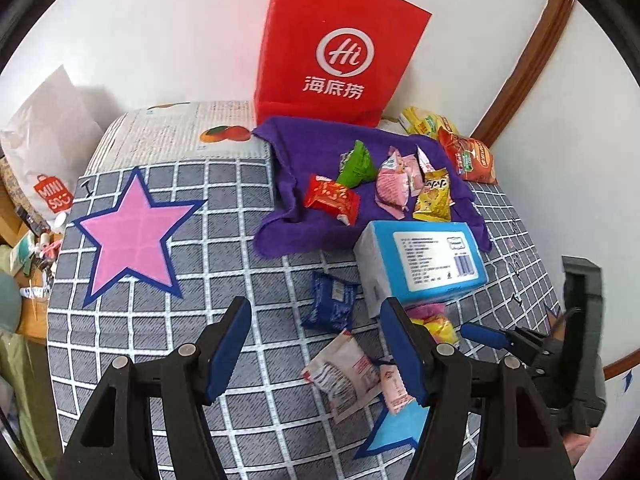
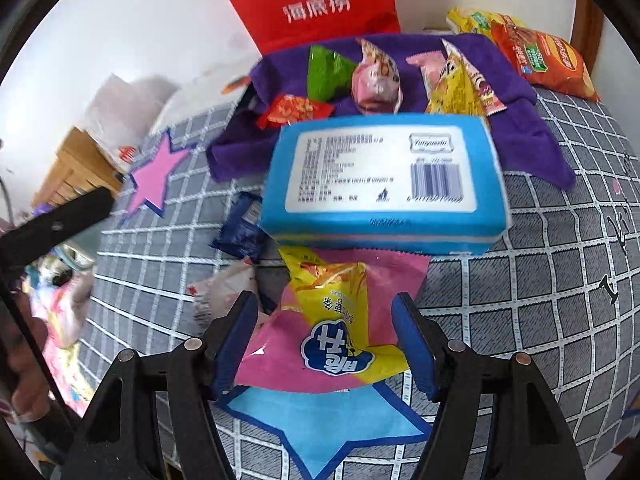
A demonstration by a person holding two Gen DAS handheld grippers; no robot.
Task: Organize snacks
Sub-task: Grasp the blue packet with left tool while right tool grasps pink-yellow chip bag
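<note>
Risk: right tool (image 2: pixel 326 344) stands open around pink-and-yellow snack packet (image 2: pixel 332 328), ungripped; left tool (image 1: pixel 316 352) open, empty; packet may snag tissue pack (image 2: pixel 384 184).

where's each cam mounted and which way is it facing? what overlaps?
Left wrist: on the left tongs, angled down over the checked cloth toward the red bag; shows its own open fingers, plus the right tongs at the right edge.
Right wrist: on the right tongs, angled down at the pink-yellow snack packet between its fingers, pads not pressing.
Shared: tissue pack, purple towel, red bag.
</note>
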